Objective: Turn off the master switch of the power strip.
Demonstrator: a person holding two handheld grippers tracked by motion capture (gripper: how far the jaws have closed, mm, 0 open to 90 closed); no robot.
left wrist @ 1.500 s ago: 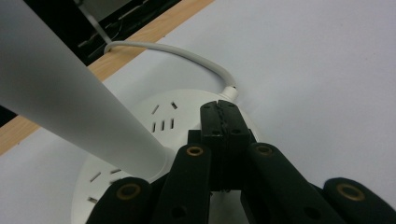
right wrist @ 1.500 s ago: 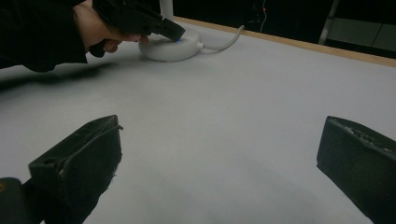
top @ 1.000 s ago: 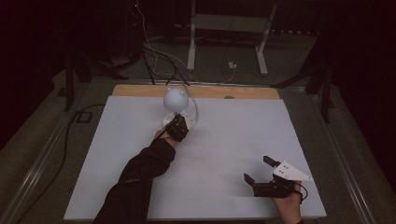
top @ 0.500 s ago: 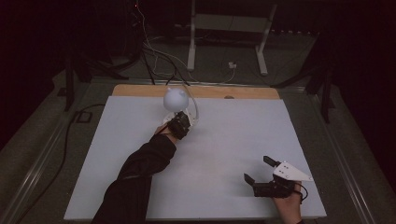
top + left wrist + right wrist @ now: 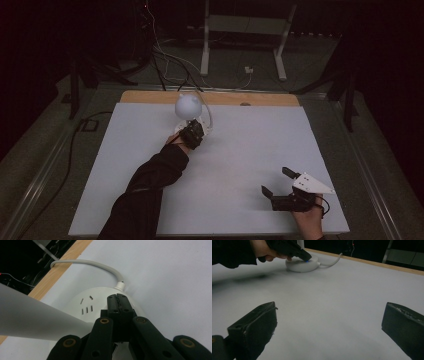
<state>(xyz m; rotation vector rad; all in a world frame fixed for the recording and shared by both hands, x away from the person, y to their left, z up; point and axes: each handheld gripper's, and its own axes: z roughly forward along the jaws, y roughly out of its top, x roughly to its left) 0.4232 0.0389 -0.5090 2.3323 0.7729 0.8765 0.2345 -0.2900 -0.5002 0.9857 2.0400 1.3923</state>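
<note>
A white lamp with a globe head [image 5: 188, 105] stands on a round white base [image 5: 87, 302] near the table's far edge. My left gripper [image 5: 193, 134] is shut, its tips [image 5: 117, 298] resting together on top of the base with nothing between them. In the right gripper view, a small blue light glows on the base [image 5: 298, 266] right at the left gripper's tip [image 5: 305, 257]. My right gripper [image 5: 276, 181] rests open near the front right of the white table [image 5: 250, 140], jaws wide apart [image 5: 332, 315] and holding nothing.
The lamp's white cable [image 5: 87, 263] curves from the base toward the wooden strip [image 5: 260, 99] along the table's far edge. The lamp's pale stem [image 5: 37, 320] crosses beside the left gripper. Stands and cables lie on the dark floor [image 5: 240, 70] beyond.
My left gripper has edged slightly forward onto the lamp base. The right gripper has stayed put.
</note>
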